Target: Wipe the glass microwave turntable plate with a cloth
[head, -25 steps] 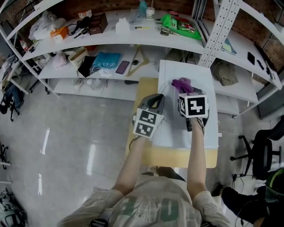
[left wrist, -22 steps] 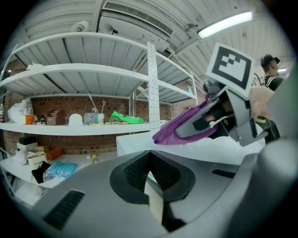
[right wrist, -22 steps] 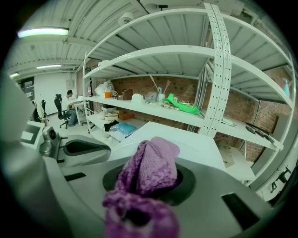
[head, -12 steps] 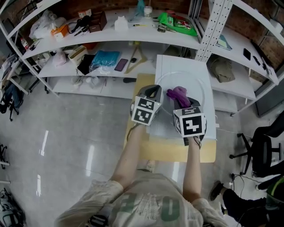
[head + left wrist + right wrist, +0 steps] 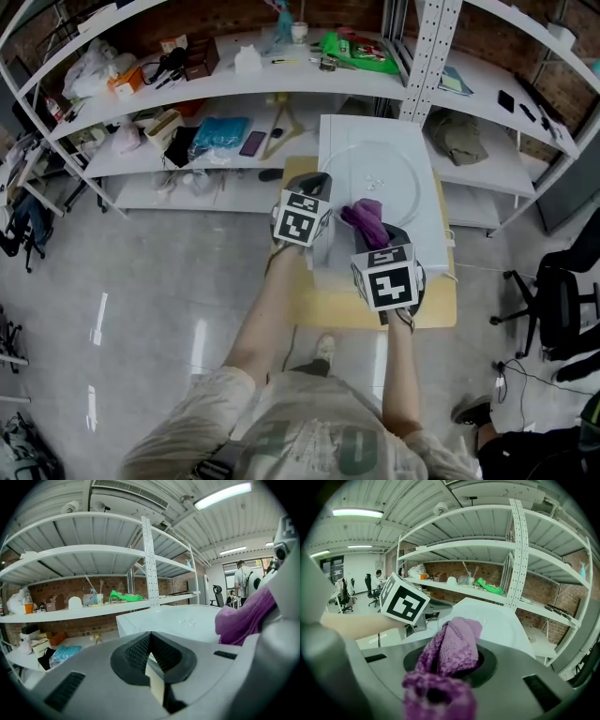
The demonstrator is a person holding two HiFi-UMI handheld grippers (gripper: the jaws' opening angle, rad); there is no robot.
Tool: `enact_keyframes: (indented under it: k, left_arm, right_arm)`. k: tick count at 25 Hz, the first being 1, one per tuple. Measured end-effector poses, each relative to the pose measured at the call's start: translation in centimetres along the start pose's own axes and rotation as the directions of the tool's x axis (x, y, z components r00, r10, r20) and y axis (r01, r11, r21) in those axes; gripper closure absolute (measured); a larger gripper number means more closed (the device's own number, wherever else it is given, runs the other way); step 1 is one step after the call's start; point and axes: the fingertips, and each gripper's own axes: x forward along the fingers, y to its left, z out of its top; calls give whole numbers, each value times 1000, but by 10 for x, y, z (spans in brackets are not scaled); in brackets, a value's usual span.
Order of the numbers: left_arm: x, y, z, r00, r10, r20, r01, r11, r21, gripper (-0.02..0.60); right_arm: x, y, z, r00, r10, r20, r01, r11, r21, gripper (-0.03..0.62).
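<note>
The clear glass turntable plate (image 5: 380, 178) lies flat on a white box top (image 5: 330, 131), with a few crumbs near its middle. My right gripper (image 5: 371, 228) is shut on a purple knitted cloth (image 5: 364, 216) at the plate's near edge. In the right gripper view the cloth (image 5: 451, 644) bulges out of the jaws of that gripper (image 5: 449, 663), with the plate (image 5: 490, 620) beyond it. My left gripper (image 5: 317, 182) sits at the box's left edge beside the plate, jaws shut with nothing seen held. The left gripper view shows the left gripper (image 5: 152, 663) and the plate (image 5: 187, 619) ahead.
The white box stands on a wooden table (image 5: 323, 305). Behind it run cluttered white shelves (image 5: 225, 80) with a perforated upright post (image 5: 422, 47) and a green bag (image 5: 361, 52). An office chair (image 5: 553, 300) is at the right. A person (image 5: 377, 581) sits far off.
My right gripper has drawn the purple cloth back across the plate, from its far side to its near edge. The left gripper has stayed at the left edge.
</note>
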Motion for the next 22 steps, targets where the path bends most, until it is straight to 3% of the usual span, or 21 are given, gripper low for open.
enact_keyframes:
  k: [7, 14, 22]
  left_arm:
    - [-3, -3, -3, 1000, -3, 0, 3, 1000, -15, 581]
    - [-2, -5, -2, 1000, -1, 15, 1, 1000, -19, 581]
    - [-2, -5, 0, 1000, 1, 13, -1, 1000, -16, 581]
  right_arm:
    - [-7, -11, 7, 999, -24, 39, 24, 1000, 11, 540]
    - [30, -83, 67, 985, -109, 131, 100, 992, 73, 540]
    - [110, -144, 79, 983, -186, -9, 186, 980, 67, 540]
